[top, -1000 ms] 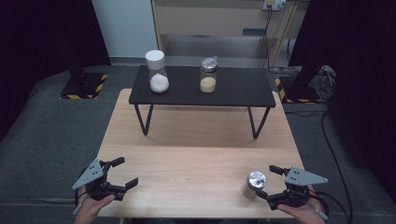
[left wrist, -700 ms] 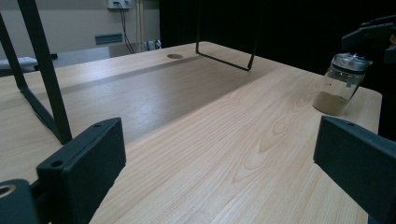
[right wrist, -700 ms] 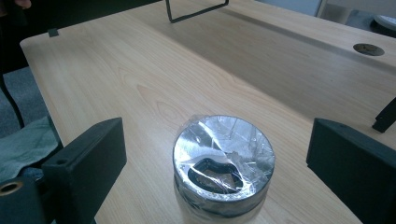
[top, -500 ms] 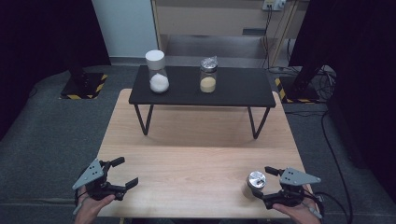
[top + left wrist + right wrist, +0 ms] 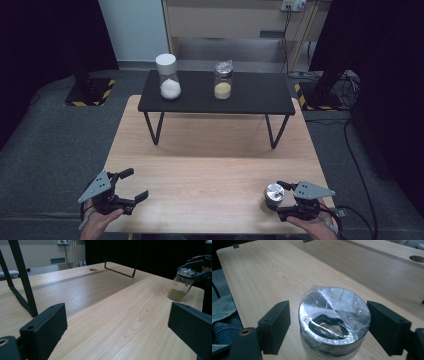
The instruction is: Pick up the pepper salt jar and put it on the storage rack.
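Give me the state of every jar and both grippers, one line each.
near jar: upright on the wooden table, silver lid on and wrapped in film, between the right gripper's jaws.
right gripper: jaws have just been closing around the near jar, with a gap showing at one pad.
left gripper: open, nothing between its jaws.
white-powder jar: upright on the black shelf, lid on.
tan-powder jar: upright on the shelf, top covered.

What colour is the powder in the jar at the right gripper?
Light brown, in the jar; the left gripper view shows it best.
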`<state>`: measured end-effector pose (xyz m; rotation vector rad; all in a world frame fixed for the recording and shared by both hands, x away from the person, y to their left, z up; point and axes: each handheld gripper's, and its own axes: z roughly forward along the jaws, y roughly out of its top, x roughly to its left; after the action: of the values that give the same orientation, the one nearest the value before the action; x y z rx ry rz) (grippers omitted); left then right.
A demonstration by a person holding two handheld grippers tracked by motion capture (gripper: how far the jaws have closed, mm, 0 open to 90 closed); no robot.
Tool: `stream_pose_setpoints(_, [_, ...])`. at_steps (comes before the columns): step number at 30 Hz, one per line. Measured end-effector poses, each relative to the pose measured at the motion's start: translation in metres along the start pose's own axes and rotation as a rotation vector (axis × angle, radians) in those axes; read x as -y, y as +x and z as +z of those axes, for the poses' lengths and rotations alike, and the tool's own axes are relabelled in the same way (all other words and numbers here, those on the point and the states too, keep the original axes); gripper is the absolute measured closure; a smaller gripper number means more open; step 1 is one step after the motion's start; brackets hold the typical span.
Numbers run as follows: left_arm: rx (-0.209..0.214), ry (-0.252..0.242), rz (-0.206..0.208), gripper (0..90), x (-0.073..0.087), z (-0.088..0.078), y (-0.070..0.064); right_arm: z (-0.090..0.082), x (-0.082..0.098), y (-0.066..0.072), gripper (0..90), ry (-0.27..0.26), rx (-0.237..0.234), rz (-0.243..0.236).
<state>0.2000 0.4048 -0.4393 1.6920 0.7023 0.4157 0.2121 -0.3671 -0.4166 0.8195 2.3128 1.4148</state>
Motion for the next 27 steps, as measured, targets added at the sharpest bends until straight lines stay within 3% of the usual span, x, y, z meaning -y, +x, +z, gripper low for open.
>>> stream_pose_setpoints(5, [0.002,0.001,-0.001,1.4,0.0001,0.0003,0.0006,-0.0001,0.0031,-0.0013,34.9,-0.015,0.01,-0.002])
stream_pose_setpoints(27, [0.003,-0.003,-0.002,1.4,0.0013,-0.0016,0.003,-0.0006,-0.0016,0.0028,35.5,0.0,0.023,-0.003])
